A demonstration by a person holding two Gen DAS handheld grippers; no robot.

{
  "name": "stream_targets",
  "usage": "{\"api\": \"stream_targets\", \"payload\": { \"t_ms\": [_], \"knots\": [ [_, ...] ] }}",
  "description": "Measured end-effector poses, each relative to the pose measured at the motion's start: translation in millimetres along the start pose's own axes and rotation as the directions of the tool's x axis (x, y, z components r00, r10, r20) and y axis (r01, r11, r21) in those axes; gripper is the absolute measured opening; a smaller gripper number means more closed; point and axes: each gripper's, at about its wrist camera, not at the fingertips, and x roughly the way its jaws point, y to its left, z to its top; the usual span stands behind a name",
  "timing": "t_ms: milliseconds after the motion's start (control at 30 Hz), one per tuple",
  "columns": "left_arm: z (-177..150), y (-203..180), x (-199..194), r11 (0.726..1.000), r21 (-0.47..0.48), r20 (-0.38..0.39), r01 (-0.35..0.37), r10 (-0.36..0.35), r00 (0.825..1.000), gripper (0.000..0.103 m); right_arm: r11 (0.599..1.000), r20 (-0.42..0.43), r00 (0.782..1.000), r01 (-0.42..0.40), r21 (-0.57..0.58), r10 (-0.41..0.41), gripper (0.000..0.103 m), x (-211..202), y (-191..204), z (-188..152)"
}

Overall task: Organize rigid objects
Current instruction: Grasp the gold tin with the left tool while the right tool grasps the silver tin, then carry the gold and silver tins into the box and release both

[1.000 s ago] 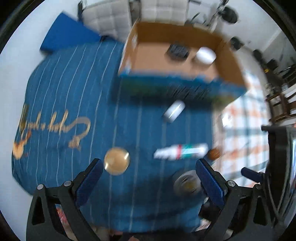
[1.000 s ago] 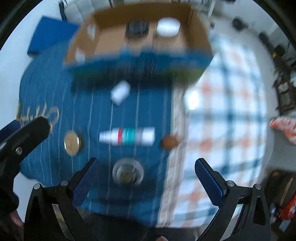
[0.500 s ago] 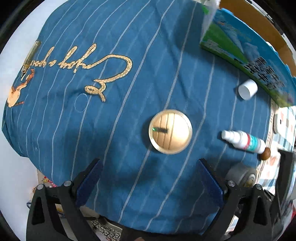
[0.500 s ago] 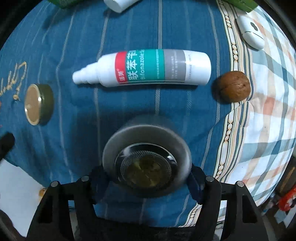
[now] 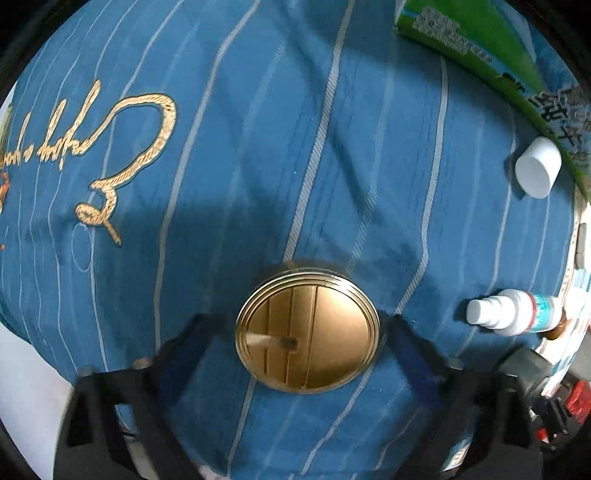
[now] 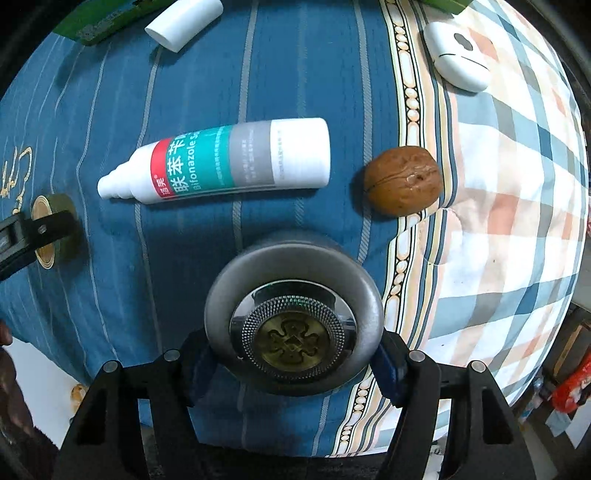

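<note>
— What do I have on my left?

— My left gripper (image 5: 308, 332) is closed around the gold-lidded round tin (image 5: 307, 331); its 2 fingers press the tin's sides, and the tin sits on the blue striped cloth (image 5: 258, 147). The fingers are blurred in the left wrist view, so I'd call the contact likely rather than certain.

— And the right?

— My right gripper (image 6: 293, 349) clamps the grey round shaver head (image 6: 293, 325), foil mesh facing the camera, with both blue pads against its rim. It rests on the same cloth, near the edge where the plaid quilt (image 6: 509, 206) begins.

— What else lies around?

— Just beyond the shaver head, a white spray bottle (image 6: 229, 160) with a teal and red label lies on its side, nozzle toward my left. A walnut (image 6: 402, 181) sits just beside the bottle's base, at the cloth's border. A white cap (image 6: 184, 24) lies farther off near a green printed box (image 6: 99, 22), and a white earbud case (image 6: 458, 59) rests on the quilt.
</note>
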Motion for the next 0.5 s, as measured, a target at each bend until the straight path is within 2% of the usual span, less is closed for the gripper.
{"api": "stream_targets", "payload": {
  "t_ms": [33,67,133,233,367,500],
  "knots": [
    [0,-3,2,1.0,0.009,0.002,-0.008,0.008,1.0,0.073,1.0,-0.001,1.0,-0.001,0.0,0.001,0.072,-1,2,3],
    [1,-4,4,1.0,0.015,0.001,-0.017,0.017,1.0,0.063,1.0,-0.002,1.0,-0.005,0.0,0.005,0.072,-1,2,4],
    [-3,-9,2,1.0,0.018,0.014,-0.015,0.014,1.0,0.063,1.0,-0.007,1.0,-0.016,-0.004,0.016,0.072,-2,-2,3],
    [-21,-28,-3,0.996,0.07,0.033,-0.051,0.049,0.998,0.063,0.999,-0.041,0.999,-0.032,-0.006,0.032,0.072,-1,-2,8],
    [-60,-64,2,0.986,0.162,0.02,-0.048,0.046,0.999,0.063,0.999,-0.061,0.997,-0.036,-0.009,0.035,0.072,1,-9,-2],
    [-83,-86,19,0.98,0.192,-0.013,-0.041,0.044,0.999,0.064,0.999,-0.056,0.998,-0.041,0.002,0.041,0.072,1,-12,-4]
  ]
}}
